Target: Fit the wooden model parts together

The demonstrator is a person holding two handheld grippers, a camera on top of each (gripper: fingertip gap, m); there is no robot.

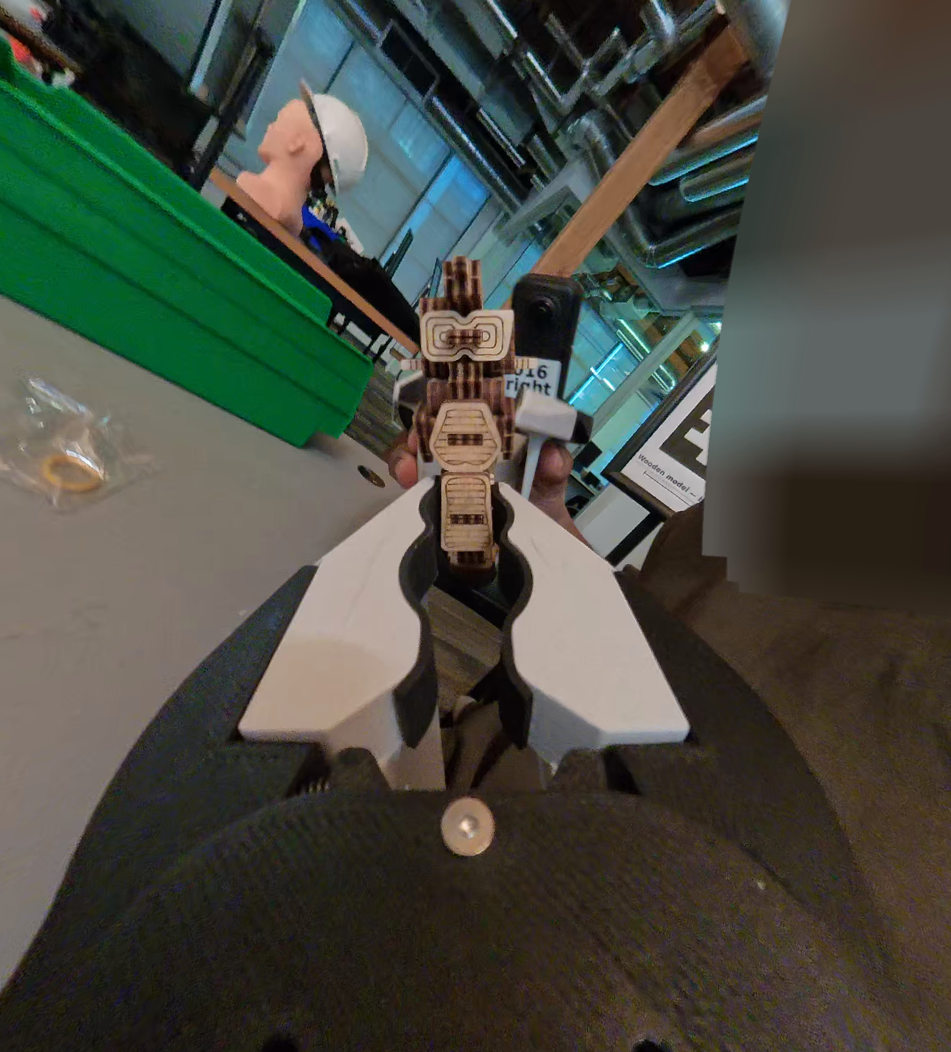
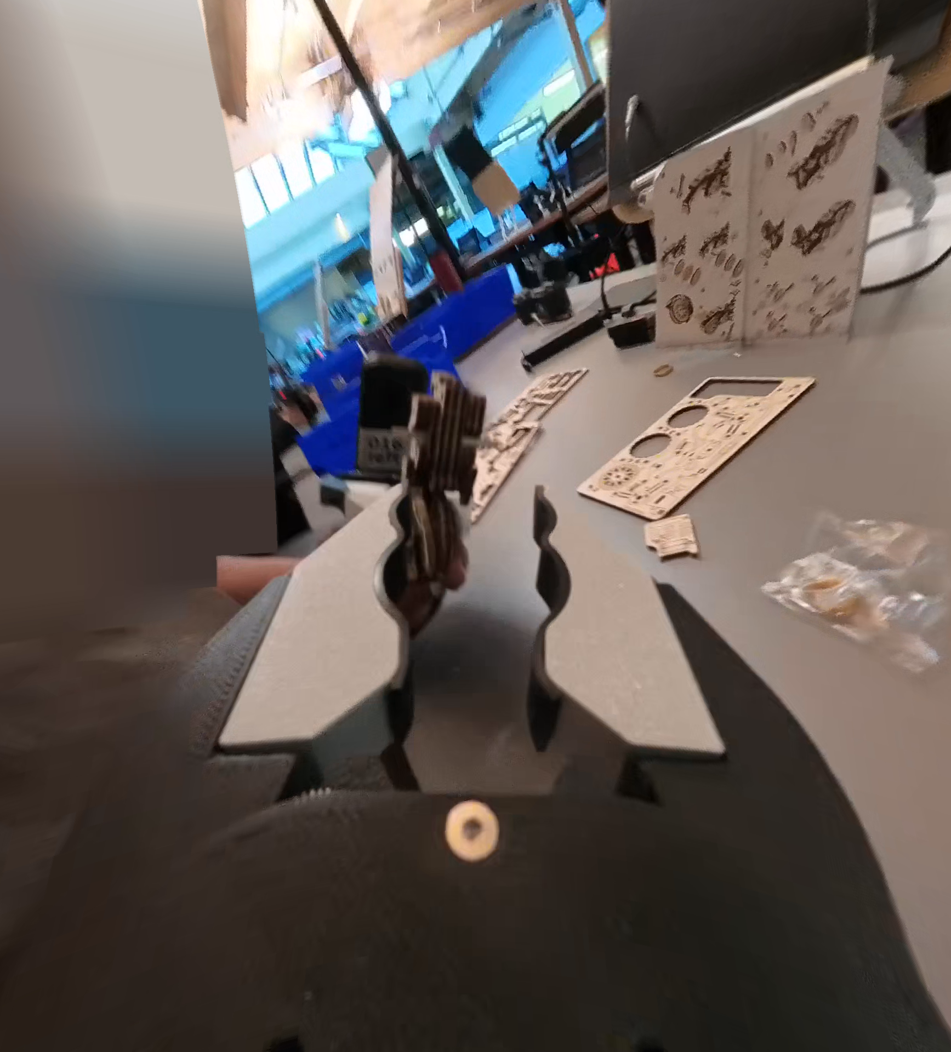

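My left gripper (image 1: pixel 465 490) is shut on the lower end of a wooden model assembly (image 1: pixel 464 398), a stack of layered laser-cut plates with engraved light faces, held upright above the grey table (image 1: pixel 148 598). Right behind it a hand holds the right gripper, whose black camera (image 1: pixel 547 319) faces me. In the right wrist view my right gripper (image 2: pixel 470 506) is open and empty. The same model (image 2: pixel 444 444) stands just ahead of its left finger (image 2: pixel 347 598), with the left gripper's black body (image 2: pixel 387 398) beyond it.
Two punched wooden part sheets (image 2: pixel 701 444) (image 2: pixel 518 432), a small loose wooden piece (image 2: pixel 672 535), a clear bag of small parts (image 2: pixel 860 592) and a standing instruction sheet (image 2: pixel 757 239) are on the table. A green bin (image 1: pixel 120 256) stands at the left.
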